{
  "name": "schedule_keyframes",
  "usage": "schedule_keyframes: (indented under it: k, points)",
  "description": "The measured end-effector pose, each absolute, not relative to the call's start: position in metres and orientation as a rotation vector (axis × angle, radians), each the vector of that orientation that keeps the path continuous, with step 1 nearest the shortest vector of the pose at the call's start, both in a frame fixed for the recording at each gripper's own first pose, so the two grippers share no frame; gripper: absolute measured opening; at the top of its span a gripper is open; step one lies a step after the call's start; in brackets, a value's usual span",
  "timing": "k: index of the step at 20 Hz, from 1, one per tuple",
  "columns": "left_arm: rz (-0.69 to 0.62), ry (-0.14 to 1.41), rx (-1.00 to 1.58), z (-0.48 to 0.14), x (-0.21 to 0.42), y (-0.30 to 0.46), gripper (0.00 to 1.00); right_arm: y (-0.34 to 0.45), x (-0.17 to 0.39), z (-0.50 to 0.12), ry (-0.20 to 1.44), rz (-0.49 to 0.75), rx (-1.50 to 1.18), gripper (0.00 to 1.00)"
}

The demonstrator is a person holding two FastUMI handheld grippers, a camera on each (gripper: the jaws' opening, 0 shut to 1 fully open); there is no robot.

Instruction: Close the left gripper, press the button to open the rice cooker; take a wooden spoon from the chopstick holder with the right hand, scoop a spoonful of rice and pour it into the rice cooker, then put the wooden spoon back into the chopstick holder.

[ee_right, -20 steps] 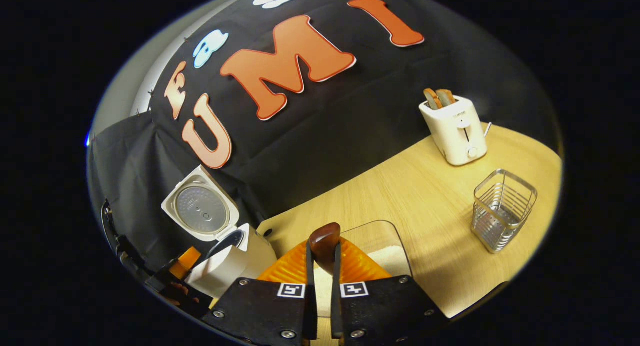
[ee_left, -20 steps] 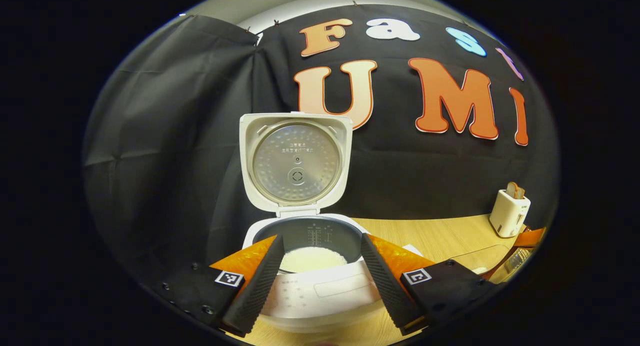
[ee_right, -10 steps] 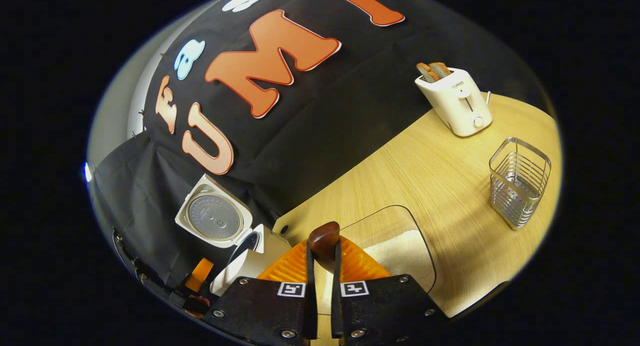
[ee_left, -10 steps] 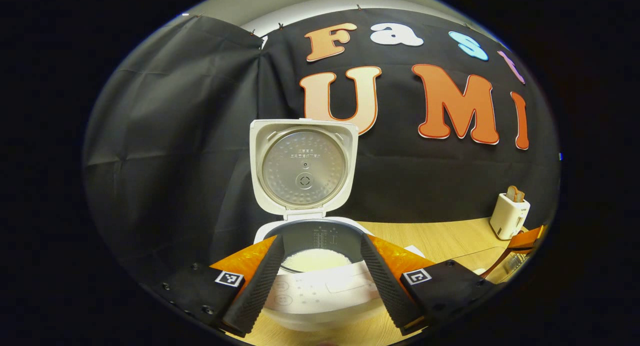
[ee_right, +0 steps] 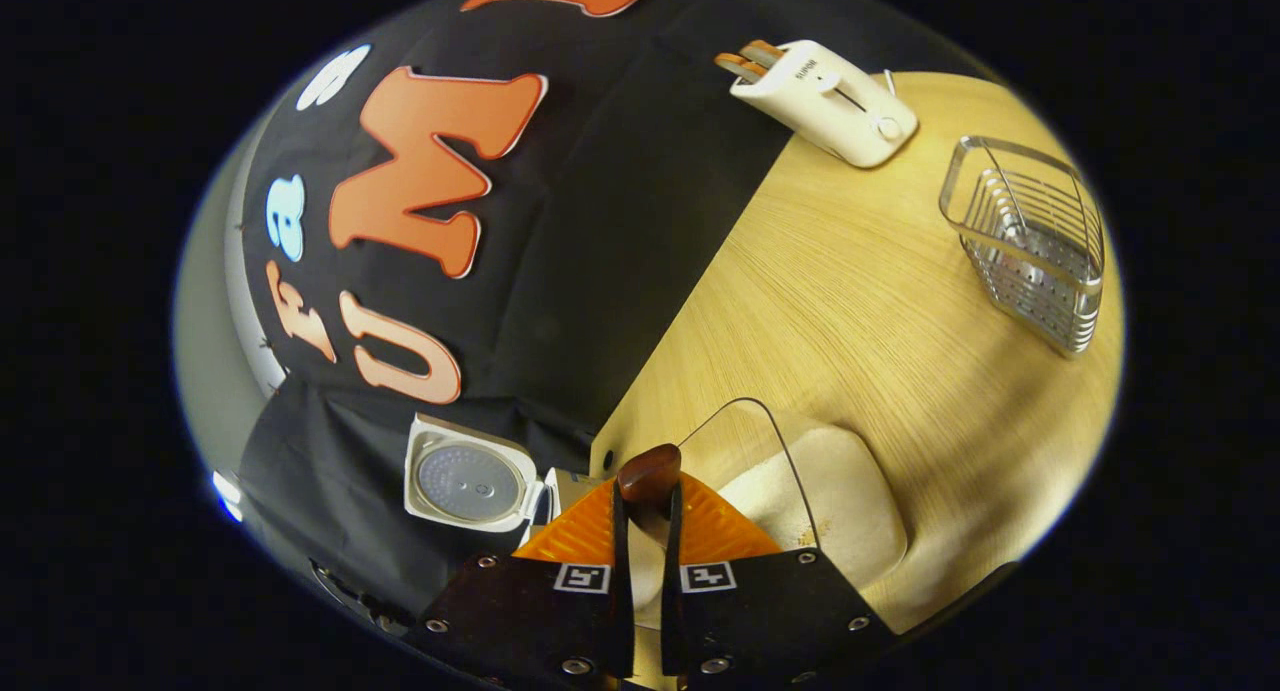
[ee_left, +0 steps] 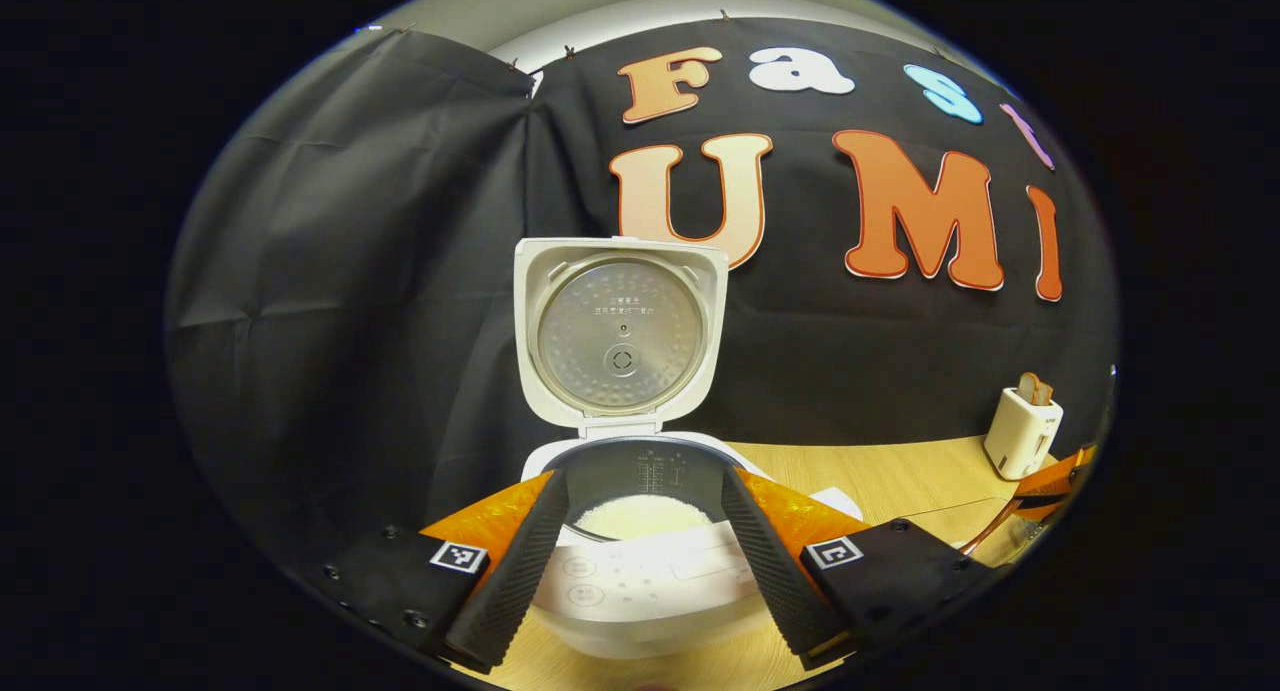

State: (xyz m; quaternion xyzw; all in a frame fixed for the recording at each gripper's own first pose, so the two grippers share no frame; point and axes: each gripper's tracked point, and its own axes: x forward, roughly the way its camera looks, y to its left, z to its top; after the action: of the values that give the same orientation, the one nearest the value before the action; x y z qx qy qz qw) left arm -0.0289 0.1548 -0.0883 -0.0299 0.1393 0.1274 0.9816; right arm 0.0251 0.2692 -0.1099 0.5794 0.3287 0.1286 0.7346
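The white rice cooker [ee_left: 640, 591] stands just ahead of my left gripper [ee_left: 640, 531] with its lid [ee_left: 620, 331] upright and white rice [ee_left: 640, 516] in the pot. That gripper is open, its fingers apart before the pot with nothing between them. My right gripper [ee_right: 648, 501] is shut on the dark wooden spoon handle [ee_right: 649, 471], above a clear container of rice [ee_right: 820, 501]. The view is rolled strongly. The wire chopstick holder [ee_right: 1035, 241] stands at the right. The open cooker [ee_right: 470, 483] appears small at lower left.
A white toaster [ee_right: 825, 96] with bread slices stands at the back of the wooden table [ee_right: 850, 301]; it appears too at the right as the toaster [ee_left: 1022, 426]. The black cloth wall rises behind the table.
The right gripper has rolled further with the spoon, so the table and holder tilt more steeply and the rice container sits closer beneath. The left gripper has drifted slightly left and back.
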Motion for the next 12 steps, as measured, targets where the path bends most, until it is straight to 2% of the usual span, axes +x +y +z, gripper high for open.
schedule_keyframes:
  k: [12]
  points:
    - [0.282, 0.284, -0.059, -0.089, -0.031, 0.158, 1.0, 0.215, 0.056, -0.103, 0.713, 0.205, 1.583, 0.11]
